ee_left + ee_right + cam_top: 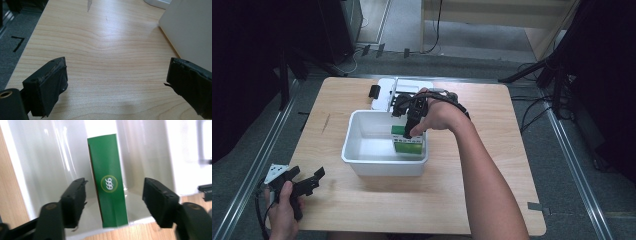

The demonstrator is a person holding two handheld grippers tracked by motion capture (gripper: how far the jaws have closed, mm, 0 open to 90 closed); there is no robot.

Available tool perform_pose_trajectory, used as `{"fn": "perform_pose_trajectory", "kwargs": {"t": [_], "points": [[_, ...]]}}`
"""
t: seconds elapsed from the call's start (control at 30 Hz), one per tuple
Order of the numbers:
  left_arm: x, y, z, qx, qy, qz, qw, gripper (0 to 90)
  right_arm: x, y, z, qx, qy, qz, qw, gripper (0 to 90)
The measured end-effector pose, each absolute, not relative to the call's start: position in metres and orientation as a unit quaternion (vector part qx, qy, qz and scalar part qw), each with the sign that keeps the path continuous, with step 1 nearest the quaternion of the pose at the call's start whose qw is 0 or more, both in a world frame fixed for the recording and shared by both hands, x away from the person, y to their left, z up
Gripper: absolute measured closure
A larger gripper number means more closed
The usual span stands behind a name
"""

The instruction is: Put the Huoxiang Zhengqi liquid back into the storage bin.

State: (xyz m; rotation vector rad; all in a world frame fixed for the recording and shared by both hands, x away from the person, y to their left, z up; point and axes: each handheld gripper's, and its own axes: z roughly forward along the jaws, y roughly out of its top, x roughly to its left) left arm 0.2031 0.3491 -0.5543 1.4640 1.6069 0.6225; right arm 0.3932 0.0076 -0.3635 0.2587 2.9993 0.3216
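Green box (108,185) stands free between right gripper's (113,200) open jaws; left gripper (116,85) open, empty.

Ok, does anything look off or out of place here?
Nothing much. The green box stands on edge against a wall of the white bin, between the right claw's open jaws; the bin's lid lies behind it.

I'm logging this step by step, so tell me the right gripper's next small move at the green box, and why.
Probably lift the right gripper straight up out of the white bin. Its jaws stand open on either side of the green box without touching it, and the box stands on edge inside the bin, so it looks released. The left gripper rests open on the table.
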Motion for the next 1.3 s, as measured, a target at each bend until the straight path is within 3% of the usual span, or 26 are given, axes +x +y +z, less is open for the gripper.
{"fn": "perform_pose_trajectory", "kwargs": {"t": [0.2, 0.43, 0.83, 0.97, 1.3], "points": [[0.203, 0.35, -0.554, 0.589, 0.642, 0.248, 0.424, 4.0, 0.39, -0.002, -0.342, 0.147, 0.98, 0.116, 0.064, 21.8], [0.203, 0.35, -0.554, 0.589, 0.642, 0.248, 0.424, 4.0, 0.385, -0.02, -0.326, 0.227, 0.958, 0.161, 0.072, 0.0], [0.203, 0.349, -0.554, 0.588, 0.643, 0.249, 0.424, 4.0, 0.383, -0.072, -0.332, 0.324, 0.905, 0.239, 0.137, 0.0], [0.203, 0.349, -0.554, 0.587, 0.643, 0.249, 0.424, 4.0, 0.38, -0.096, -0.334, 0.337, 0.888, 0.284, 0.129, 0.0], [0.203, 0.349, -0.554, 0.589, 0.642, 0.249, 0.423, 4.0, 0.368, -0.144, -0.362, 0.377, 0.859, 0.307, 0.159, 0.0]]}}
